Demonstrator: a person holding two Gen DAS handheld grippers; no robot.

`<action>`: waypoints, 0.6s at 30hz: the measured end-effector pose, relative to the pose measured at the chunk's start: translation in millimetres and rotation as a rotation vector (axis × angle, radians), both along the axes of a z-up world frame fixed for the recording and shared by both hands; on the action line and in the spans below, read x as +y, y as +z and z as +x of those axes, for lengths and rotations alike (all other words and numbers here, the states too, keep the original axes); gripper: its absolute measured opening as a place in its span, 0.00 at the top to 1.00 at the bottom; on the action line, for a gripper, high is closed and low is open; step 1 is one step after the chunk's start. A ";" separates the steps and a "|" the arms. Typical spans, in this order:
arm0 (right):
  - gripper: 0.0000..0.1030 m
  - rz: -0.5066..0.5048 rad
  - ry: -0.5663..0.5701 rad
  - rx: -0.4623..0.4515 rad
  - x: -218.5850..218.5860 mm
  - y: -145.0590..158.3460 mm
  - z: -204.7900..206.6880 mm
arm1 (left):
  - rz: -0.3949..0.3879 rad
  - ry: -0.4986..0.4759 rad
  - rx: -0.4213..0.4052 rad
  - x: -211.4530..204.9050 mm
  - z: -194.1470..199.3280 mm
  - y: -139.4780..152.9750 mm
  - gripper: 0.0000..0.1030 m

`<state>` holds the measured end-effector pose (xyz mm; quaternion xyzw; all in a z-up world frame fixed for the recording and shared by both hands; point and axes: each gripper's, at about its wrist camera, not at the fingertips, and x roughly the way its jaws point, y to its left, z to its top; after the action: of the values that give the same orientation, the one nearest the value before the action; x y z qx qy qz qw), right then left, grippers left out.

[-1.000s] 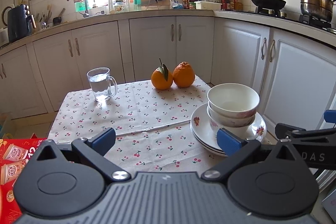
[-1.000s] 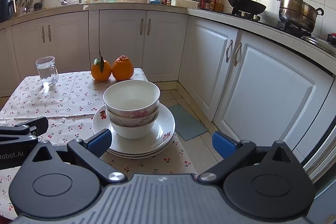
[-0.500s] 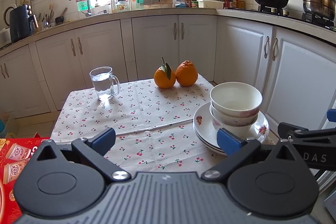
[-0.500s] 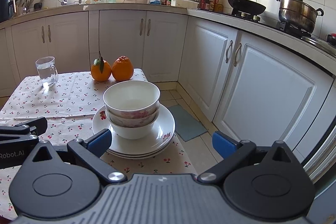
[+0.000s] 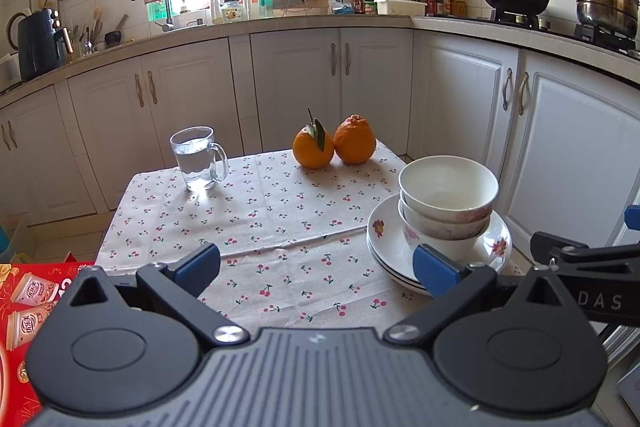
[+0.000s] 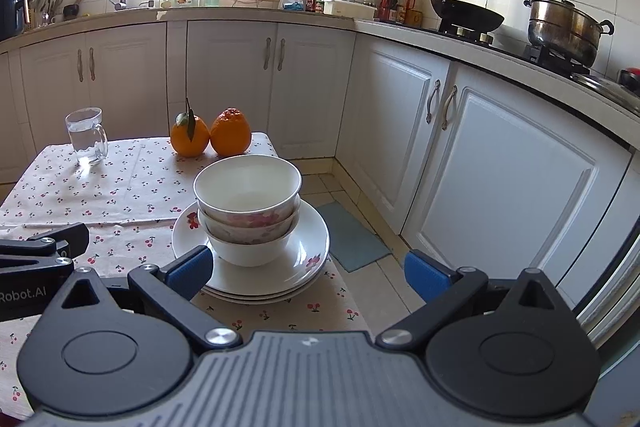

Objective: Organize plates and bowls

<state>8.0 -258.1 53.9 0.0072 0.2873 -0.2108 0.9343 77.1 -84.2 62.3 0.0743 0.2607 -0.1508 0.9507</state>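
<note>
Three white floral bowls (image 5: 446,205) (image 6: 248,205) sit nested on a stack of white floral plates (image 5: 384,243) (image 6: 304,251) at the right edge of a small table with a cherry-print cloth (image 5: 272,211). My left gripper (image 5: 316,267) is open and empty, held back from the near table edge, left of the stack. My right gripper (image 6: 306,269) is open and empty, just short of the stack's near right side. Each gripper shows at the edge of the other's view.
Two oranges (image 5: 334,145) and a glass mug of water (image 5: 196,159) stand at the table's far side. A red box (image 5: 24,307) lies at the left. White kitchen cabinets (image 6: 480,155) run close on the right, with a wok and pot above.
The left gripper has drifted slightly, so the table sits a little further right and lower in its view. The right gripper and the dishes have not moved.
</note>
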 end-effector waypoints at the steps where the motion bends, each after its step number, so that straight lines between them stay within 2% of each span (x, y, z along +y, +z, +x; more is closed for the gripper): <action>1: 0.00 0.001 0.000 0.001 0.0 0.0 0.2 | 0.000 0.000 -0.001 0.1 0.0 0.0 0.01; 18: 0.00 -0.004 -0.003 0.001 1.6 0.1 -0.4 | -0.001 -0.001 0.000 0.4 0.1 0.1 0.01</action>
<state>7.7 -256.5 54.0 0.0055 0.2871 -0.2126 0.9340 77.2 -83.8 62.4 0.0738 0.2606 -0.1514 0.9506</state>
